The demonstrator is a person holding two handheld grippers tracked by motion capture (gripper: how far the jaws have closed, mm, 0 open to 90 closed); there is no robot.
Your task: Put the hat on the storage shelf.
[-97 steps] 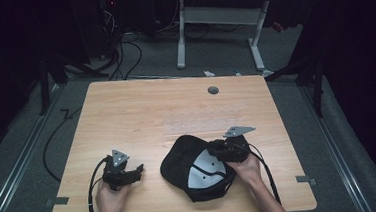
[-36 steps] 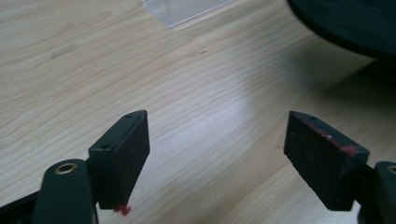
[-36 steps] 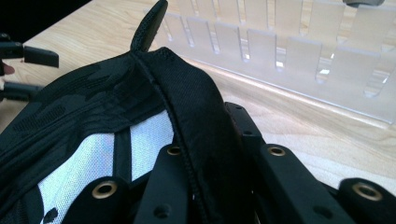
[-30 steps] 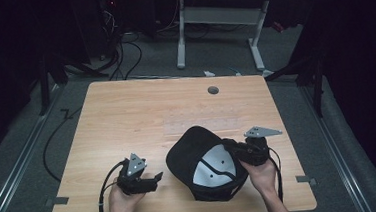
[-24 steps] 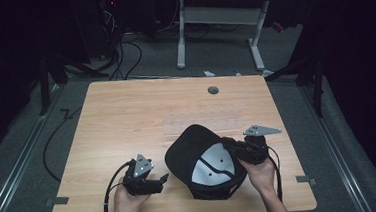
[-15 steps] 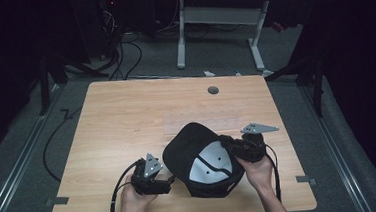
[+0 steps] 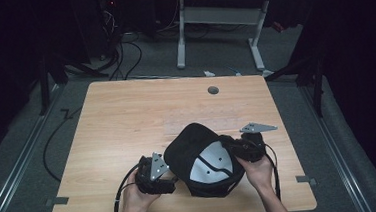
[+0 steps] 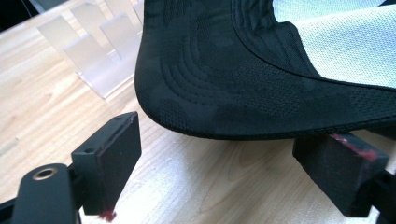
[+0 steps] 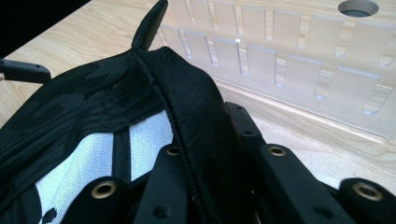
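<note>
A black cap [image 7: 202, 157] lies upside down on the wooden table [image 7: 141, 114], its white mesh lining facing up. My right gripper [image 7: 231, 145] is shut on the cap's edge; in the right gripper view the black fabric [image 9: 196, 116] is pinched between the jaws [image 9: 205, 140]. My left gripper [image 7: 173, 179] sits at the cap's left side, its jaws wide apart and just having been opening. In the left gripper view the curved brim [image 8: 243, 79] hangs just ahead of and above the two pads [image 8: 114, 149], and neither pad touches it.
A clear slotted plastic sheet [image 9: 289, 60] lies flat on the table beyond the cap, also seen as a see-through sheet [image 8: 93, 46] in the left gripper view. A round cable hole [image 7: 213, 90] sits near the table's far edge. Cables [image 7: 122, 55] and a white desk frame [image 7: 220, 18] stand beyond.
My left hand has slid right, up to the cap's brim. The cap has shifted slightly left and turned a little in the right gripper's hold.
</note>
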